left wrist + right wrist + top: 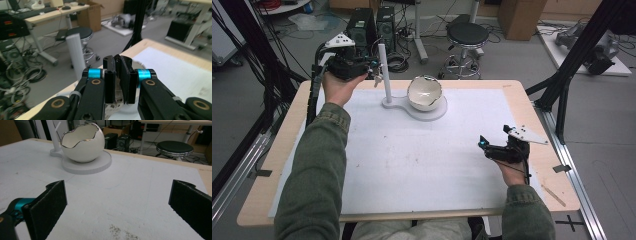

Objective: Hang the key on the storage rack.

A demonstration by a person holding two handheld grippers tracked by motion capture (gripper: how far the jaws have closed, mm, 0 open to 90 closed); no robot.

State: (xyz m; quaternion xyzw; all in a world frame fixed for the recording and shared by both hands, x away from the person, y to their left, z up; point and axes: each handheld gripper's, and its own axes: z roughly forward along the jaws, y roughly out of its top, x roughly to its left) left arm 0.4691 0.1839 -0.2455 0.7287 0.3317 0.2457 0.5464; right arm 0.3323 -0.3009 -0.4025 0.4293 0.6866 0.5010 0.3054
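Revealing pinched-together left gripper (119, 82) jaws, nothing visibly held | right gripper (117, 202) spread wide, empty.

Your work surface is a light wooden table (272, 150) with rounded corners, and a white mat (412, 160) covers nearly all of its top, leaving a wood border along the sides. On the mat, toward twelve o'clock, sits a white stand (427, 112): a round base plate with a thin upright post (384, 70) at its ten o'clock. A white egg-shaped bowl (424, 93) with a jagged rim rests on that plate. Dark specks mark the mat (120, 232) nearer you.
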